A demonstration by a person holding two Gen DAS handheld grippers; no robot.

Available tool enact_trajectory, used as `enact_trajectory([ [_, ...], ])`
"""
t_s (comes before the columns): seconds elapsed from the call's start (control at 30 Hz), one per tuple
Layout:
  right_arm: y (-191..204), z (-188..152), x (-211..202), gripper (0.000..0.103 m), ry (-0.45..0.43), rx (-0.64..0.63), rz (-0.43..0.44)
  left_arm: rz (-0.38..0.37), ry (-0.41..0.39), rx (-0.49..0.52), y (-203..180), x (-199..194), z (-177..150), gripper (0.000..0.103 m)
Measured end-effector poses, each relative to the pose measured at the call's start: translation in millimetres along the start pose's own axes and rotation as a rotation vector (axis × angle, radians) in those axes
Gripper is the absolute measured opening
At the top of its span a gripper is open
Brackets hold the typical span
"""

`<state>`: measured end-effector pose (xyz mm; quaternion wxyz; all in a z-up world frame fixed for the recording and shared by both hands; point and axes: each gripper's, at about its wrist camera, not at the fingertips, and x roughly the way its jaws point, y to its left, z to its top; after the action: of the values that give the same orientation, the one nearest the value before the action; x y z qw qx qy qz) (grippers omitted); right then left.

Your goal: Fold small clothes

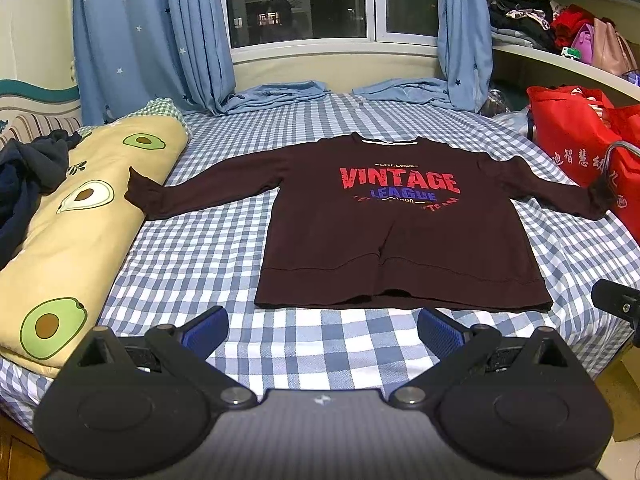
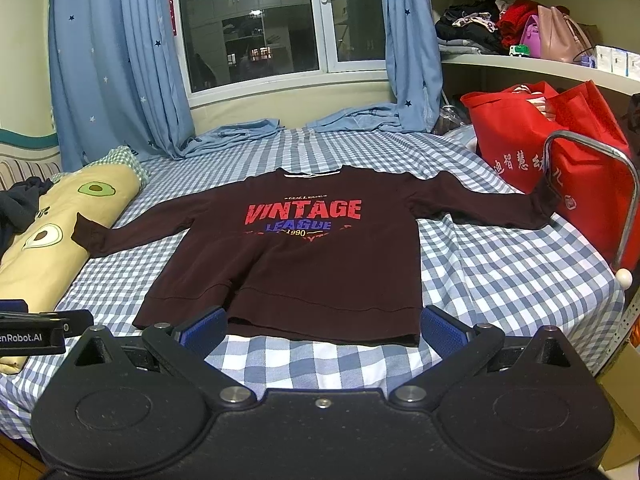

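Observation:
A dark maroon long-sleeved sweatshirt (image 1: 400, 240) (image 2: 288, 272) with red "VINTAGE" lettering lies flat and face up on the blue checked bed sheet (image 1: 208, 248) (image 2: 480, 280), both sleeves spread out to the sides. My left gripper (image 1: 322, 330) hovers open just short of the hem, nothing between its blue pads. My right gripper (image 2: 323, 328) is open too, its fingertips at the hem's near edge, one to each side. The left sleeve cuff (image 1: 138, 194) rests against the avocado quilt.
A rolled avocado-print quilt (image 1: 68, 240) (image 2: 52, 236) with dark clothes on it lines the left side. Red bags (image 1: 580, 148) (image 2: 532, 148) and a metal rail (image 2: 624, 216) stand at the right. Blue curtains (image 1: 156, 40) pool at the far edge under the window.

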<state>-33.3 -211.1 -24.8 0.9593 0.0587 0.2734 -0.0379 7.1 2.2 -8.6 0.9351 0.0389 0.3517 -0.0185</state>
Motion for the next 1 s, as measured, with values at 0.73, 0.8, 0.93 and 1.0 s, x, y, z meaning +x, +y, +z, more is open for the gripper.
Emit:
enact_trajectory([
  [0.73,6,-2,18,0.103,0.015,0.014,-0.018,-0.029,0.024,0.017,6,17,10,0.102],
  [0.8,7,-1,19,0.103,0.018,0.020,-0.026,-0.035,0.027,0.020,7,20,11,0.102],
  [0.93,8,0,21,0.103,0.019,0.034,-0.039,-0.042,0.038,0.027,8,27,14,0.102],
  [1.0,8,1,23,0.103,0.026,0.047,-0.047,-0.036,0.057,0.031,7,32,16,0.102],
])
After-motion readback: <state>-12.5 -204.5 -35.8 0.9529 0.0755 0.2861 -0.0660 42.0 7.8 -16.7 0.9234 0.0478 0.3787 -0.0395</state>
